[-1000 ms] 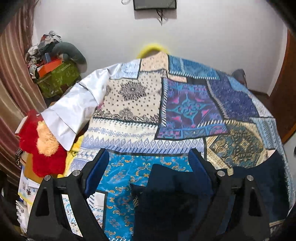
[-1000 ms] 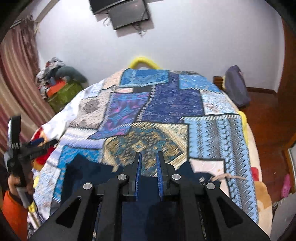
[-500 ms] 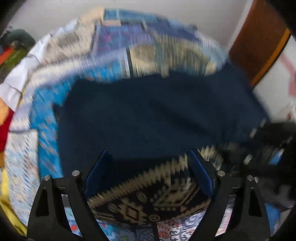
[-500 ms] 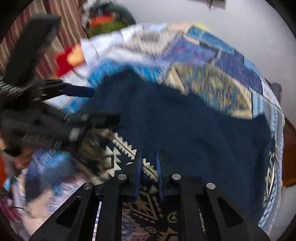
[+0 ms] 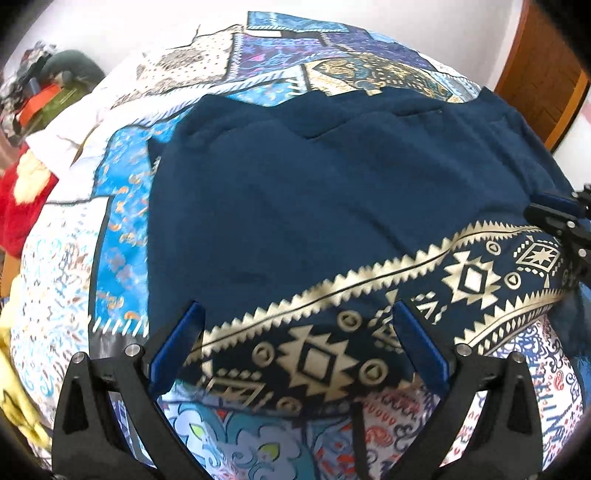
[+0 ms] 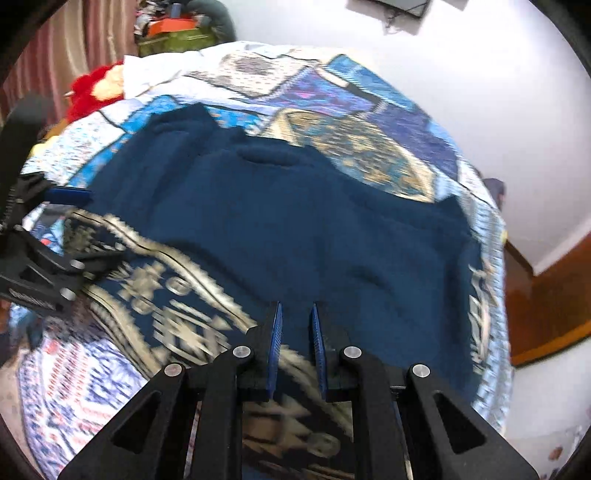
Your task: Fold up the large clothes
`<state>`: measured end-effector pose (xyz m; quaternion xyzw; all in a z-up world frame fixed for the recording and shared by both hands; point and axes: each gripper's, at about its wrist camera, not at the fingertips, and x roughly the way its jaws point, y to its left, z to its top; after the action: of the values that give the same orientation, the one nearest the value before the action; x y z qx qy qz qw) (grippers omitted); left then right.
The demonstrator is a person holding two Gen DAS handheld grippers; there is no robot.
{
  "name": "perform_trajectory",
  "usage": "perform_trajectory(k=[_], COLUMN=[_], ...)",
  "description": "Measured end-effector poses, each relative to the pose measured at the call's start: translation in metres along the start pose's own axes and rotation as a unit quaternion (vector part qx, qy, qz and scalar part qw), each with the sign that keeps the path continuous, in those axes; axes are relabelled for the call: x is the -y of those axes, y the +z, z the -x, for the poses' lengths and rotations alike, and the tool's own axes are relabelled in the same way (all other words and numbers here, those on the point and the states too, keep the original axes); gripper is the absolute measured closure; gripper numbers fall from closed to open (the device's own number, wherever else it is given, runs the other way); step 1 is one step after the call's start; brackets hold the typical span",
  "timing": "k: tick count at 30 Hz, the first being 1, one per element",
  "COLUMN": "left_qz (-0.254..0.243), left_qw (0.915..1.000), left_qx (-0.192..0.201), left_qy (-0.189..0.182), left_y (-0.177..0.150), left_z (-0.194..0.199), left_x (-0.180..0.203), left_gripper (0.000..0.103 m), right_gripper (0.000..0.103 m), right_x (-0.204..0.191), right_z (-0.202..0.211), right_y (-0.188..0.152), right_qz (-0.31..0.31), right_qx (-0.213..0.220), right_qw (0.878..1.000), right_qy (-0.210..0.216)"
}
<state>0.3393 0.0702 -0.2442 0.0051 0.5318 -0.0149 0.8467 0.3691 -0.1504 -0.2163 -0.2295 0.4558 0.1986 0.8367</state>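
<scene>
A large dark blue garment [image 5: 295, 192] with a gold-patterned hem band [image 5: 321, 354] lies spread on the patchwork bedcover [image 5: 122, 236]. My left gripper [image 5: 295, 310] hovers over the hem's left part. Its jaws are opening wide and the pads press on nothing. It also shows at the left edge of the right wrist view, left gripper [image 6: 85, 229]. My right gripper [image 6: 295, 308] is shut, with the hem [image 6: 177, 317] running in between its pads at the garment's right end. In the left wrist view, the right gripper [image 5: 554, 214] sits at the far right edge.
A red and yellow plush toy [image 5: 22, 199] lies at the bed's left side, with a heap of bags and clothes [image 6: 177, 33] behind it by the curtain. A wooden door [image 5: 543, 70] stands to the right. White wall lies behind the bed.
Both grippers have dropped and tipped down toward the bed. The blue garment, bunched close under the fingers before, now lies spread flat. The left jaws stand wider.
</scene>
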Motion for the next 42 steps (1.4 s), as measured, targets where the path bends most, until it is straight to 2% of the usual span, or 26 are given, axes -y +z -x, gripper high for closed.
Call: perform_trajectory(k=[2,3,5,6,7,9,10,12,13,15,17,19,23,27,29,31,33,35,37,39,41,42], left_qz=[0.012,0.014,0.014,0.015,0.017,0.020,0.021,0.024,0.031,0.062,0.122,0.174,0.252,0.294,0.311,0.330,0.353,0.378,0.391,0.393,0.399,0.407], left_qw=[0.9999,0.9999,0.9999,0.9999,0.9999,0.9998,0.9995,0.9971,0.9959,0.9922,0.9863,0.9802,0.9670,0.9542,0.9438,0.9293,0.9074,0.8803,0.8760,0.8724,0.8627,0.8585], left_qx=[-0.002,-0.001,0.001,0.003,0.004,0.008,0.012,0.015,0.009,-0.014,-0.033,-0.038,0.003,0.003,-0.007,-0.026,-0.047,-0.068,-0.061,-0.042,-0.032,-0.030], left_qy=[-0.003,0.000,0.001,0.003,0.003,0.006,0.019,0.070,0.084,0.107,0.106,0.086,0.040,-0.058,-0.112,-0.164,-0.222,-0.279,-0.275,-0.288,-0.309,-0.311], left_y=[-0.005,-0.007,-0.010,-0.013,-0.016,-0.020,-0.023,-0.031,-0.036,-0.048,-0.061,-0.070,-0.081,-0.083,-0.083,-0.084,-0.088,-0.090,-0.087,-0.077,-0.066,-0.061], left_z=[0.003,0.004,0.007,0.008,0.011,0.016,0.020,0.024,0.024,0.025,0.030,0.040,0.067,0.067,0.056,0.040,0.022,-0.001,-0.007,-0.010,-0.020,-0.027], left_x=[-0.007,-0.008,-0.011,-0.012,-0.013,-0.017,-0.021,-0.034,-0.043,-0.071,-0.105,-0.129,-0.149,-0.139,-0.126,-0.116,-0.106,-0.099,-0.099,-0.103,-0.108,-0.110], left_gripper=[0.000,0.000,0.000,0.000,0.000,0.000,0.000,0.000,0.000,0.004,0.008,0.009,0.009,0.008,0.008,0.008,0.008,0.008,0.007,0.007,0.007,0.007], right_gripper=[0.090,0.084,0.041,0.006,0.000,0.000,0.000,0.000,0.000,0.000,0.000,0.000,0.000,0.000,0.000,0.000,0.000,0.000,0.000,0.000,0.000,0.000], right_x=[0.013,0.019,0.034,0.044,0.054,0.083,0.095,0.122,0.129,0.141,0.145,0.143,0.127,0.102,0.084,0.069,0.049,0.034,0.021,0.011,0.007,0.006], right_z=[0.004,0.005,0.007,0.009,0.011,0.008,0.008,0.013,0.017,0.032,0.048,0.060,0.083,0.089,0.086,0.079,0.066,0.050,0.031,0.006,-0.013,-0.017], right_y=[-0.010,-0.014,-0.024,-0.030,-0.036,-0.052,-0.060,-0.078,-0.083,-0.089,-0.087,-0.080,-0.051,-0.019,-0.002,0.009,0.019,0.024,0.026,0.023,0.016,0.013], right_qz=[-0.014,-0.017,-0.029,-0.040,-0.049,-0.091,-0.116,-0.169,-0.184,-0.204,-0.202,-0.194,-0.172,-0.159,-0.156,-0.154,-0.147,-0.133,-0.119,-0.118,-0.128,-0.129], right_qx=[-0.006,-0.010,-0.014,-0.012,-0.011,-0.033,-0.043,-0.050,-0.049,-0.037,-0.020,-0.003,0.042,0.070,0.073,0.068,0.056,0.042,0.016,-0.021,-0.047,-0.046], right_qw=[1.000,1.000,0.999,0.996,0.995,0.993,0.991,0.984,0.982,0.978,0.979,0.981,0.984,0.985,0.984,0.984,0.985,0.986,0.988,0.986,0.982,0.982], right_qy=[-0.016,-0.024,-0.040,-0.075,-0.089,-0.060,-0.049,-0.024,-0.017,-0.014,-0.021,-0.033,-0.017,0.014,0.033,0.051,0.077,0.093,0.102,0.114,0.131,0.128])
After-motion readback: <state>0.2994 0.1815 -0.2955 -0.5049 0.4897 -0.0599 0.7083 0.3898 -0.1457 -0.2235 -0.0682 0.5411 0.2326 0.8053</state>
